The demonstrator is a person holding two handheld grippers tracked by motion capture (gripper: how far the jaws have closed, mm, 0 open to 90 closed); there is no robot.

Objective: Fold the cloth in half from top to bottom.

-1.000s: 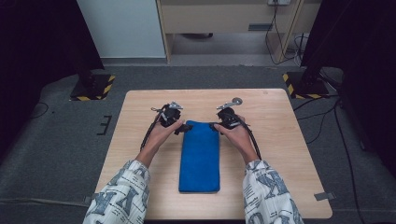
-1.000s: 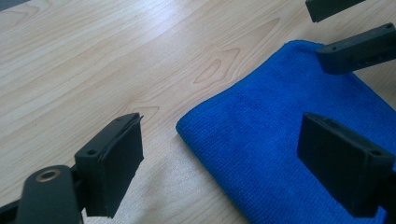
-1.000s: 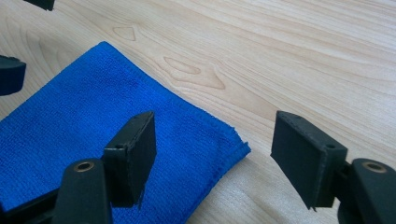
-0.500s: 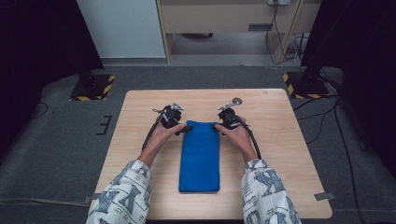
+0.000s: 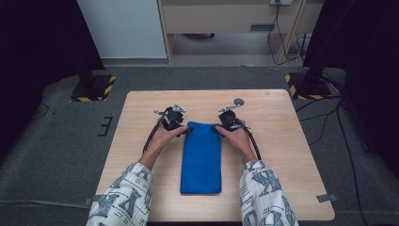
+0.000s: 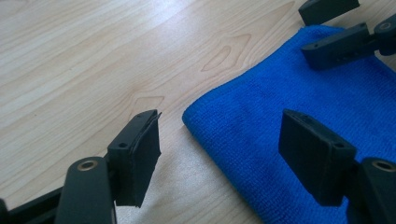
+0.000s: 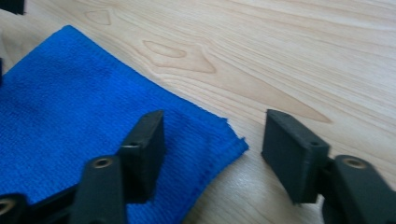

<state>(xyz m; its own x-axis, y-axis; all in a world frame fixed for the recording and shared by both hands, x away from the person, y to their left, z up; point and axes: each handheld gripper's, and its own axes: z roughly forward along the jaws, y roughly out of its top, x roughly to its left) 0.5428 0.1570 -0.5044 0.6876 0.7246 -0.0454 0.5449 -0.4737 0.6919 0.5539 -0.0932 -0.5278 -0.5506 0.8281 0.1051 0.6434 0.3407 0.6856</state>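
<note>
A folded blue microfibre cloth (image 5: pixel 201 157) lies flat in the middle of the light wooden tabletop (image 5: pixel 282 155), a long rectangle with its short edges toward and away from the person. Its far short edge lies between the two hand-held tools, and its near edge stops short of the tabletop's front rim.

At the far left corner of the cloth sit the left tongs (image 5: pixel 187 130), released: in the left gripper view (image 6: pixel 224 161) the two black jaws stand wide apart, one over bare wood and the other over the blue pile, with the rounded corner of the cloth (image 6: pixel 299 121) between them. Whether the jaw tips touch the fabric or the wood cannot be told.

At the far right corner sit the right tongs (image 5: pixel 217 129), also released: in the right gripper view (image 7: pixel 212 149) one jaw stands over the cloth (image 7: pixel 84 116) and the other over bare wood, with the slightly frayed corner pointing into the gap between them.

The left hand (image 5: pixel 162 137) and the right hand (image 5: pixel 240 139) grip the tool bodies, both forearms in patterned white-and-blue sleeves (image 5: pixel 124 195) coming in from the bottom of the high view. A black cable (image 5: pixel 254 143) trails back along the right hand. The tabletop stands on grey carpet (image 5: pixel 51 155).
</note>
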